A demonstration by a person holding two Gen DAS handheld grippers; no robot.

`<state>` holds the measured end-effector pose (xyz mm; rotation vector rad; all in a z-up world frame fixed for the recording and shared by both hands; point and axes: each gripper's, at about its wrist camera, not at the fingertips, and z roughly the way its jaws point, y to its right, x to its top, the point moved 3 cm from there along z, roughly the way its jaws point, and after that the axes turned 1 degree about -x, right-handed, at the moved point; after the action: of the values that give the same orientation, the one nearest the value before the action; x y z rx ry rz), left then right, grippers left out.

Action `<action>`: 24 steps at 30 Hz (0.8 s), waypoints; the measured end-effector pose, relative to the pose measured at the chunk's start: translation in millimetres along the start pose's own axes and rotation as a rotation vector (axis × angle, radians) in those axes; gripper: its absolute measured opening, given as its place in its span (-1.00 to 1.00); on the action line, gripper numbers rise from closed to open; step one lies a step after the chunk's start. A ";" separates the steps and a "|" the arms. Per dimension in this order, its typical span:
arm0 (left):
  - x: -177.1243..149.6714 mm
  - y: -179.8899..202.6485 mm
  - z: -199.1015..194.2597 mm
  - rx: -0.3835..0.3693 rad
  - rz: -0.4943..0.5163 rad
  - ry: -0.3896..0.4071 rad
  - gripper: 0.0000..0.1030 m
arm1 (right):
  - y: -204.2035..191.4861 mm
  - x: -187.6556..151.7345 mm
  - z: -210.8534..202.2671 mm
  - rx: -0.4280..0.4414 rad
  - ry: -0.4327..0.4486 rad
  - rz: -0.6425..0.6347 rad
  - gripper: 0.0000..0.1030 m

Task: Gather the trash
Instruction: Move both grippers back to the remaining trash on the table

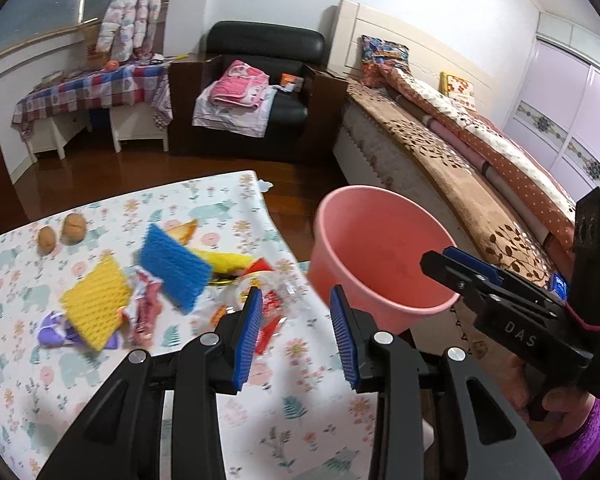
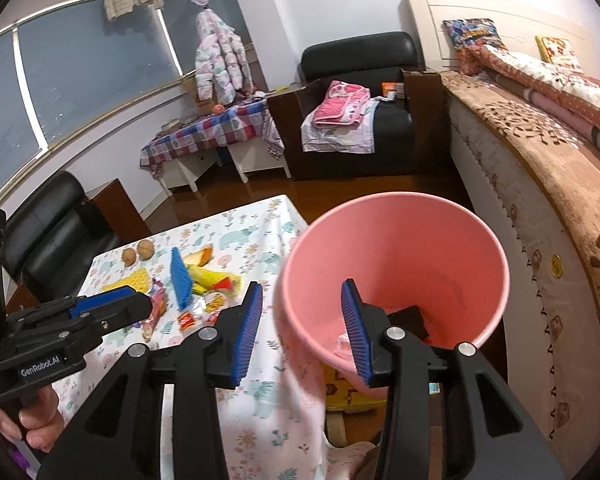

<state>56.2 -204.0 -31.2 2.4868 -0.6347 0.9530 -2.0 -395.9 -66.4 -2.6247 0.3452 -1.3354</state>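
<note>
Several scraps of trash (image 1: 168,280) lie scattered on the floral-clothed counter (image 1: 100,380): a blue mesh pad (image 1: 174,266), a yellow one (image 1: 96,300), crumpled wrappers (image 1: 146,308) and two walnuts (image 1: 62,232). Beside the counter's edge we see a pink bucket (image 2: 396,264) with a dark item and a pale scrap inside. Our left claw (image 1: 296,336) hangs spread over the counter, pinching nothing; our right claw (image 2: 304,332) is spread too, empty, its fingers straddling the bucket's near rim. Beyond stand an armchair (image 1: 260,92) and a bed (image 1: 440,140).

bright indoor light | motion blur | fisheye-bent, dark corners
</note>
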 end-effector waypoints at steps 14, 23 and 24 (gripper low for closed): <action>-24.0 -70.1 -40.5 0.115 -0.101 0.021 -0.23 | -52.6 -10.2 -3.2 0.077 0.014 -0.072 -0.19; -44.4 -115.4 -66.3 0.205 -0.152 0.039 -0.23 | -84.1 -23.0 9.5 0.127 -0.036 -0.101 -0.19; -48.5 -122.0 -69.1 0.215 -0.163 0.036 -0.23 | -86.6 -24.5 10.8 0.130 -0.041 -0.104 -0.19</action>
<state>54.4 -56.0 -42.2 2.6524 -0.3255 1.0491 3.7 -305.5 -69.2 -2.5883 0.1133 -1.2860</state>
